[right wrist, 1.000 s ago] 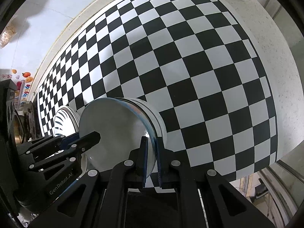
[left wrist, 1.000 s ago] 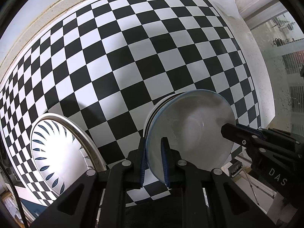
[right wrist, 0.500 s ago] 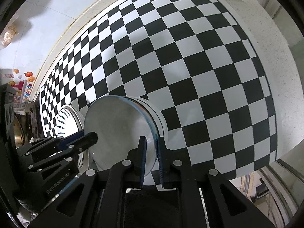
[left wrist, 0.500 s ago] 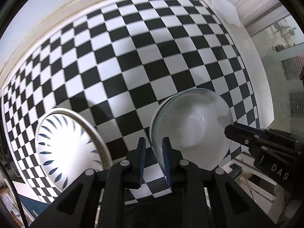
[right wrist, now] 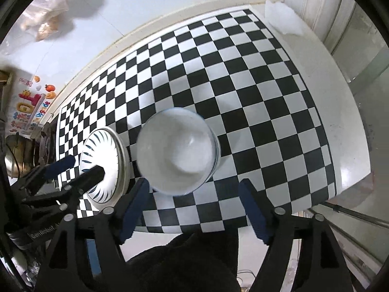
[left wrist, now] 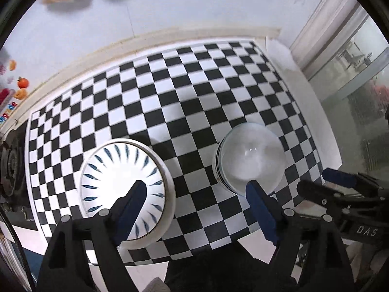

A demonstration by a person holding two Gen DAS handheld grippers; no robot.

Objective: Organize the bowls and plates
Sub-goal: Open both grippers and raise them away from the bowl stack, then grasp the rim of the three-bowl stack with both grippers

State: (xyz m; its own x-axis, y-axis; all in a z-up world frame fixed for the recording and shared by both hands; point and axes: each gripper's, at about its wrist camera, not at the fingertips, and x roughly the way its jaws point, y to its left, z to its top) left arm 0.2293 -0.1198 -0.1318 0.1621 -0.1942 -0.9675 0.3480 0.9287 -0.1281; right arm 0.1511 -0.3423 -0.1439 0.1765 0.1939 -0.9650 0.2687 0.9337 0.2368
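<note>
- Both claws, the left gripper (left wrist: pixel 194 194) and right gripper (right wrist: pixel 192 194), have just been opening and hang wide and empty above the checkered mat (left wrist: pixel 184 102).
- The bowl stack (right wrist: pixel 177 153) rests just beside the patterned plates (left wrist: pixel 124 185).
- Risk: the top bowl looks loosely nested; a careless descending finger could tip it.

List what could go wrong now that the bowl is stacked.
1. The bowl stack stands near the front edge of the checkered mat; a nudge from either open gripper could tip it off.
2. The left gripper hangs over the plate with one finger above it, so a careless descent may strike the rim.
3. The right gripper, whose jaws have just been opening, is empty but close to the bowls; swinging it sideways could clip the top bowl.
</note>
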